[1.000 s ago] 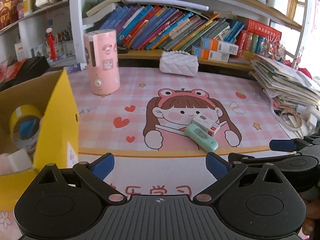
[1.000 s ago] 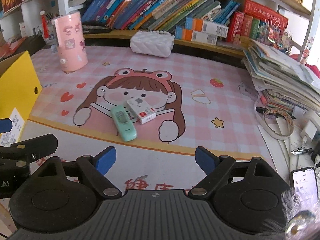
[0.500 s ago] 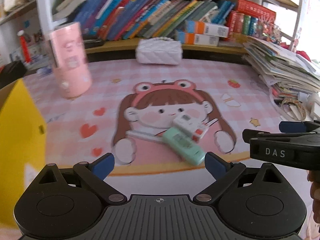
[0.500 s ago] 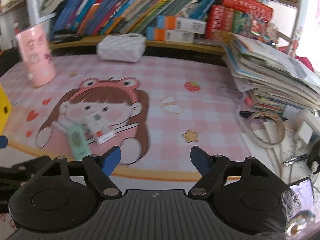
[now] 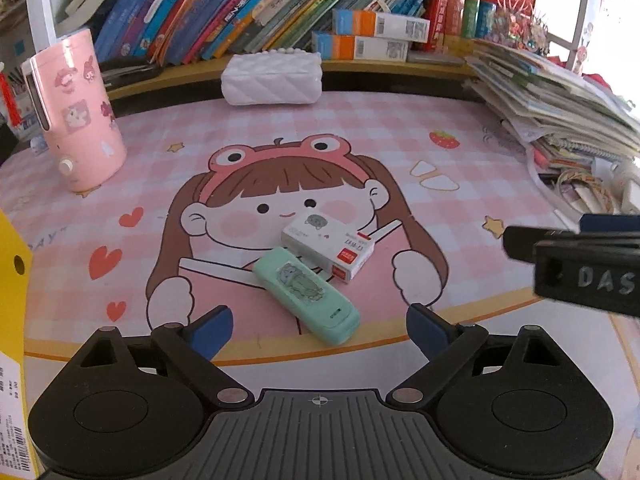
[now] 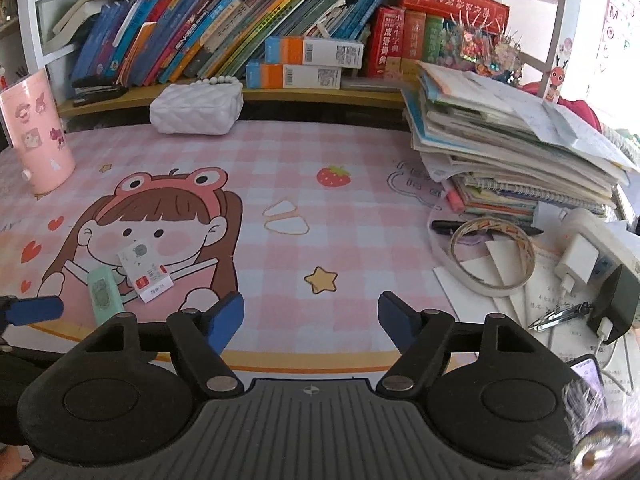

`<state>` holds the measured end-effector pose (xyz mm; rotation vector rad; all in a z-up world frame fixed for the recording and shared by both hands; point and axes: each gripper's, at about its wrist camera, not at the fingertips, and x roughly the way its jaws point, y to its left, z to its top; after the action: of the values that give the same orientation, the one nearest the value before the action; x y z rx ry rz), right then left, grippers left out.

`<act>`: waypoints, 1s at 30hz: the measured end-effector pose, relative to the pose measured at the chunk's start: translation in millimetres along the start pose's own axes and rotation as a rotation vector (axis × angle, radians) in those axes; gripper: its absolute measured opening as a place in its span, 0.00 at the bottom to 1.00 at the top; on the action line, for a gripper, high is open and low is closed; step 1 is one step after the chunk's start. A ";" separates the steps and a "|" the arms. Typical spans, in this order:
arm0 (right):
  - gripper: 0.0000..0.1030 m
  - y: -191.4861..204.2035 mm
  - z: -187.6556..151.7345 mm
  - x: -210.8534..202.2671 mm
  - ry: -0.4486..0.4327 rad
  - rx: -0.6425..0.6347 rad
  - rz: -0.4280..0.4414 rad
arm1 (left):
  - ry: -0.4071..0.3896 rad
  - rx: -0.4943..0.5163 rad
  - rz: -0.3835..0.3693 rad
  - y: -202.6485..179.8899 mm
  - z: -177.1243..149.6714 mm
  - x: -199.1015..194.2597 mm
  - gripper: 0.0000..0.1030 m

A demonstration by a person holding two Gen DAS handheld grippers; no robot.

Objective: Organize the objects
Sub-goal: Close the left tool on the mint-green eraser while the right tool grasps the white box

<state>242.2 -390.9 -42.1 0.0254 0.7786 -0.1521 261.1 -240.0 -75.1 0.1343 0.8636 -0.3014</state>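
Note:
A mint-green case (image 5: 308, 292) with a cartoon sticker lies on the pink desk mat (image 5: 360, 136). It leans against a small white box (image 5: 328, 246) with a red label. My left gripper (image 5: 319, 330) hovers just before the case. Its jaws are wide apart and closing, the case's near end lies between the fingertips, and the pads do not touch it. In the right wrist view the case (image 6: 105, 296) and box (image 6: 144, 270) sit off to the left. My right gripper (image 6: 310, 316) is over bare mat, its jaws closing with nothing between them.
A yellow cardboard box (image 5: 12, 280) stands at the left edge. A pink cylinder (image 5: 76, 120) and a white quilted pouch (image 5: 272, 78) sit at the back. A book stack (image 6: 500, 152), a tape roll (image 6: 492, 260), a charger (image 6: 576, 260) and a phone (image 6: 588, 372) crowd the right.
My left gripper has swung right, away from the yellow box, and come down close to the mint case and white box. The right gripper's view has shifted right and its jaws have narrowed.

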 end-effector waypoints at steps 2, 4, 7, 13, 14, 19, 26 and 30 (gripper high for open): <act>0.71 0.1 0.8 -1.6 -0.006 0.001 0.000 | 0.007 0.009 0.012 1.9 -1.1 1.0 0.84; 0.71 0.5 1.0 -3.5 -0.011 0.001 0.003 | 0.021 0.015 0.016 5.9 -2.2 1.5 0.71; 0.71 0.9 0.9 -4.9 -0.013 0.002 0.009 | 0.015 0.000 0.026 11.8 -2.8 0.8 0.65; 0.71 3.4 1.2 -5.4 -0.013 0.000 0.008 | -0.004 0.000 0.030 10.4 1.8 4.4 0.55; 0.71 4.2 1.4 -5.7 -0.014 -0.003 0.008 | 0.000 -0.001 0.031 9.8 3.2 5.2 0.55; 0.71 7.2 2.8 -7.4 -0.024 -0.016 0.012 | 0.024 -0.039 0.034 11.9 11.0 10.3 0.66; 0.71 5.1 2.7 -5.8 -0.011 -0.004 0.006 | 0.015 -0.071 0.038 14.6 15.3 16.1 0.71; 0.71 4.0 2.4 -4.2 -0.006 -0.003 0.004 | 0.022 -0.103 0.013 15.4 17.9 16.6 0.77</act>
<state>241.5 -386.6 -37.6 0.0238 0.7726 -0.1473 289.2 -233.2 -76.3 0.0479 0.8981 -0.2428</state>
